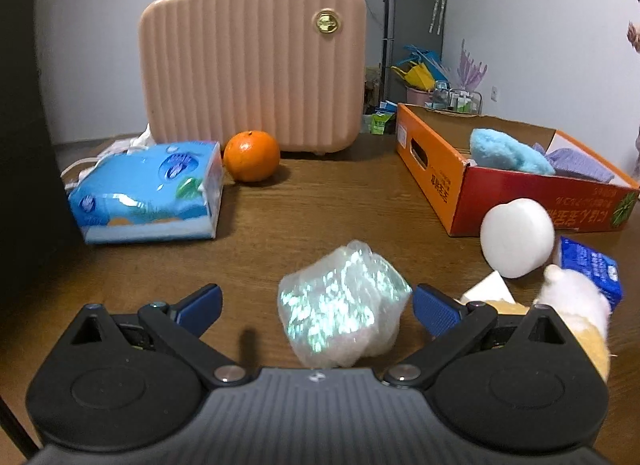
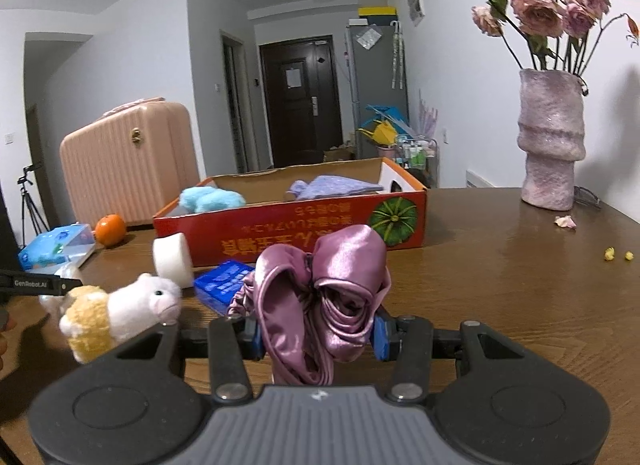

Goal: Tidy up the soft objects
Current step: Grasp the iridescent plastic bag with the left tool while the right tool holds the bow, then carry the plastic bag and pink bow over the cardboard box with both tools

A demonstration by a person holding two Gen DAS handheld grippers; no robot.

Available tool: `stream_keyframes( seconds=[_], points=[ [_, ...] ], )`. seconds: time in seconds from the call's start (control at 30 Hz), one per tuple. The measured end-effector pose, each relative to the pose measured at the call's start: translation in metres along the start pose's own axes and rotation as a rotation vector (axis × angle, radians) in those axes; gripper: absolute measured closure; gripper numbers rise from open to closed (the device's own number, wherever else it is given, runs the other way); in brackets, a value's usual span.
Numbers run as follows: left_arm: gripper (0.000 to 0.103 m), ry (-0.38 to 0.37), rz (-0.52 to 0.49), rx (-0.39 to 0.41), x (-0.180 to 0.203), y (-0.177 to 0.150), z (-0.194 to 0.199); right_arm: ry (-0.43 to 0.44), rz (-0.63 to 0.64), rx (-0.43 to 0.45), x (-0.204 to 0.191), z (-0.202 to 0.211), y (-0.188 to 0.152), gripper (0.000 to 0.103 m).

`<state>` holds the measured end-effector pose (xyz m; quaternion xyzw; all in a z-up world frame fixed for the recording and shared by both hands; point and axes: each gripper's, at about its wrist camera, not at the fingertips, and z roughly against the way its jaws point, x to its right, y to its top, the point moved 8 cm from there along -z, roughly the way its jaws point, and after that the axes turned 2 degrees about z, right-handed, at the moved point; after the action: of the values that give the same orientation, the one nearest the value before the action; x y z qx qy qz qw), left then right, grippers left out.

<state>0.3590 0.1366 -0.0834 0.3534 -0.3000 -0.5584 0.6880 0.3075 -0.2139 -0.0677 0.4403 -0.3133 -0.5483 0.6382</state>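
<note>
While hidden leftward, right gripper (image 2: 318,335) clamps scrunchie (image 2: 320,305).

Right gripper (image 2: 318,335) clamped on a bunched mauve satin fabric piece (image 2: 328,297), blue pads pressing both sides. Wooden table (image 2: 500,285) below. Ahead: red-orange cardboard box (image 2: 288,225), open top, holding a fluffy light-blue plush (image 2: 210,199) and a folded lavender cloth (image 2: 334,185). Left of gripper: white-and-yellow plush alpaca (image 2: 120,311); white foam cylinder (image 2: 174,259) touching the box front; blue tissue pocket pack (image 2: 224,283) beside it. Far left: orange fruit (image 2: 110,229), blue tissue pack (image 2: 56,249), pink ribbed suitcase (image 2: 128,161). Right: pink textured vase (image 2: 550,141) with dried roses.
</note>
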Motion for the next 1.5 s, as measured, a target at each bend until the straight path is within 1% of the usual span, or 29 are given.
stream_keyframes(
  seconds=[0.07,0.27,0.37,0.43,0.47,0.53,0.63,0.93,1.23,1.5],
  points=[
    [0.000,0.000,-0.029,-0.017,0.002,0.001,-0.007,-0.012,-0.004,-0.004,0.003,-0.002,-0.001,0.056],
    [0.001,-0.036,-0.041,-0.036,0.002,0.003,-0.019,-0.025,-0.001,-0.015,0.005,-0.006,-0.004,0.056],
    [0.012,-0.070,-0.040,-0.048,0.004,0.002,-0.018,-0.026,0.006,-0.017,0.004,-0.006,-0.005,0.056],
    [0.027,-0.088,-0.049,-0.041,0.007,0.002,-0.016,-0.024,0.008,-0.013,0.003,-0.005,-0.004,0.056],
    [0.031,-0.102,-0.050,-0.041,0.009,0.001,-0.015,-0.023,0.009,-0.011,0.003,-0.005,-0.004,0.056],
    [0.048,-0.110,-0.057,-0.033,0.011,0.001,-0.013,-0.020,0.013,-0.008,0.003,-0.005,-0.004,0.056],
    [0.054,-0.104,-0.063,-0.020,0.012,0.001,-0.009,-0.018,0.019,-0.004,0.002,-0.004,-0.003,0.056],
    [0.057,-0.091,-0.051,0.014,0.009,0.001,0.005,-0.012,0.025,0.005,0.000,-0.003,-0.003,0.056],
    [0.057,-0.065,-0.003,0.099,-0.001,0.006,0.037,0.002,0.028,0.022,-0.003,0.002,-0.001,0.056],
    [0.057,-0.059,0.016,0.163,0.001,0.005,0.067,0.024,0.036,0.045,-0.007,0.008,0.002,0.056]
  ],
)
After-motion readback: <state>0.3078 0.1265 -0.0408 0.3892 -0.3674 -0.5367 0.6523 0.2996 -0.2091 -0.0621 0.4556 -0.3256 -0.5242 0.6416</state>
